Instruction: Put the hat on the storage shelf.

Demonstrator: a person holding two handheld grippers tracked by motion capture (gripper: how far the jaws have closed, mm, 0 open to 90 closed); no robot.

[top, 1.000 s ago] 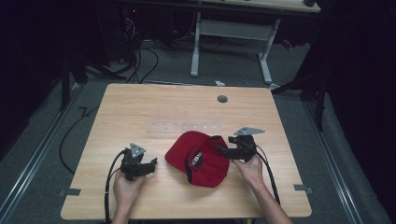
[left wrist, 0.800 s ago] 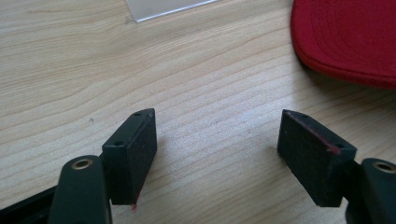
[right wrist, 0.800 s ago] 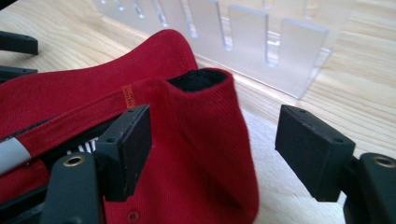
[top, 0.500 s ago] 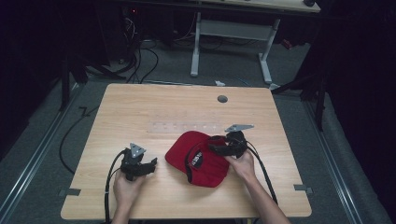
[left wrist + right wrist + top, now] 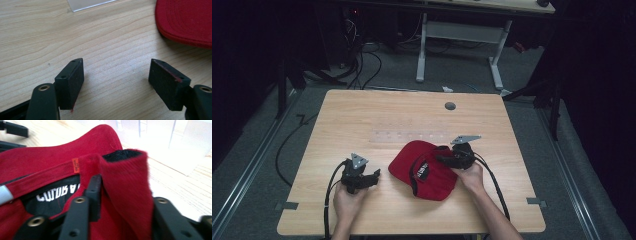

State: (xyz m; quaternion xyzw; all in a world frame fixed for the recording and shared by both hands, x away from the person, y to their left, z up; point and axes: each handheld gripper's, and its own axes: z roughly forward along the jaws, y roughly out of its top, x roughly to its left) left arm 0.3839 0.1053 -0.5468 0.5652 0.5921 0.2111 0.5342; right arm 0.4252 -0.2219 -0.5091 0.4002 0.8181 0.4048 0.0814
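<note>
A red cap (image 5: pixel 424 170) lies on the wooden table (image 5: pixel 362 115) with its dark lining and white lettering facing up. My right gripper (image 5: pixel 443 159) is at the cap's right rim, and its jaws have just been closing. In the right gripper view a fold of the red cap (image 5: pixel 50 162) is pinched in the right gripper (image 5: pixel 122 192), with one finger (image 5: pixel 95 187) inside the cap and the other hidden behind the fabric. My left gripper (image 5: pixel 374 176) rests left of the cap. It stands open (image 5: pixel 116 77) over bare wood, the cap's brim (image 5: pixel 185 22) just beyond it.
A clear plastic strip (image 5: pixel 409 136) lies flat on the table behind the cap, its corner (image 5: pixel 87 3) also showing in the left gripper view. A round cable hole (image 5: pixel 450 106) sits near the far edge. Beyond the table are another desk's white legs (image 5: pixel 422 50) and floor cables.
My right gripper has moved left and slightly down onto the cap's rim, and its jaws have closed on the fabric. The left gripper has stayed where it was.
</note>
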